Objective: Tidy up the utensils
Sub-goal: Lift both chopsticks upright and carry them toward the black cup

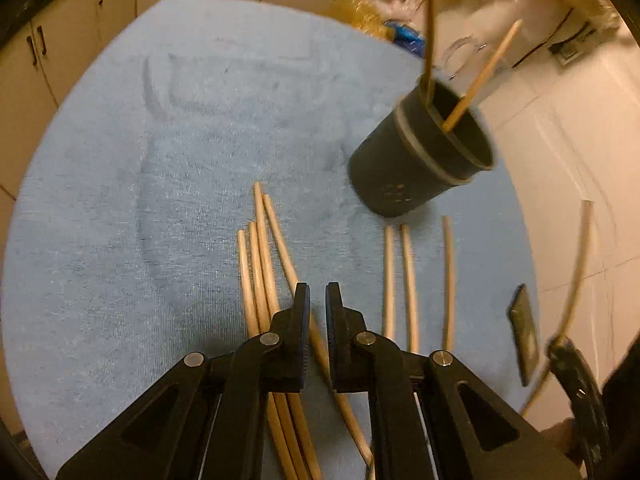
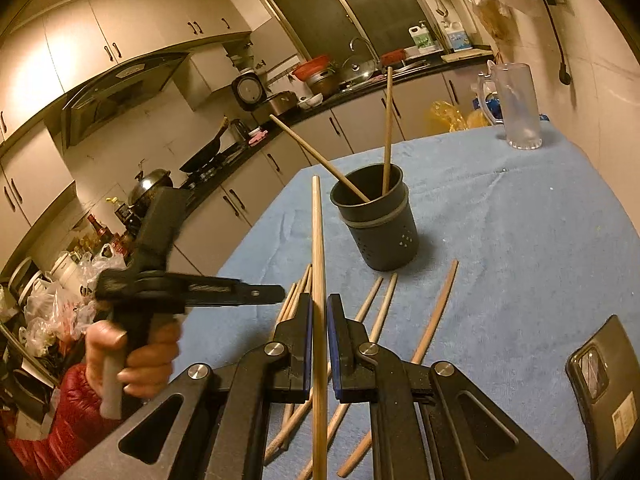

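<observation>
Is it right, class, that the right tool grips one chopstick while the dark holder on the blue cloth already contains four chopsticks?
Not quite. The holder contains two chopsticks, not four, as the right wrist view shows. The rest stands: the right tool grips one chopstick, and the holder sits on the blue cloth.

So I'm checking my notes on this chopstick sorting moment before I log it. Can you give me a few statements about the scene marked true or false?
1. The right claw grips a chopstick. True.
2. The dark holder is empty. False: two chopsticks already stand in it.
3. The left claw holds a chopstick. False: nothing sits between its fingers, which hang over the loose chopsticks on the blue cloth.
4. A clear pitcher stands on the cloth beyond the holder. True.
5. The holder lies on its side. False: it stands upright.
</observation>
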Motion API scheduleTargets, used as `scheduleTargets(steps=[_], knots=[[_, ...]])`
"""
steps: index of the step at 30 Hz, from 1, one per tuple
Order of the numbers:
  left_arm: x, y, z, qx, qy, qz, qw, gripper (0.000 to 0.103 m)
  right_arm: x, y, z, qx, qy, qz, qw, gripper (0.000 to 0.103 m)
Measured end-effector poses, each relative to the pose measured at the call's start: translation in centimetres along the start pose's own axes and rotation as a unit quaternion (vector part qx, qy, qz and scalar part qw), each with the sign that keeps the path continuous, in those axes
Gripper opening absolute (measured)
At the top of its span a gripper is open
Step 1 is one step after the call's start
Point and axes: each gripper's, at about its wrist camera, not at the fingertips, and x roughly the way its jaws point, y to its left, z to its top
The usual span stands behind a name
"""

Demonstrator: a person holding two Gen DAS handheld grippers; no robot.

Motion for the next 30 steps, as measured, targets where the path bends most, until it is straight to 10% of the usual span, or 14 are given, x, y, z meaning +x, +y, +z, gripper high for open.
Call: scheduleTargets(steps=[15, 30], knots=[[3.2, -1.6, 0.6, 0.018, -0.001, 0.058, 0.9982, 0.006, 0.2, -0.7, -0.3, 0.012, 0.003, 0.0, 1.0, 0.008], [-10.1, -4.8, -3.6, 0.068, -0.191, -0.008, 0.9792, 0.005, -1.4, 0.1, 0.8, 0.012, -0.035, -0.01, 0.999, 0.008]])
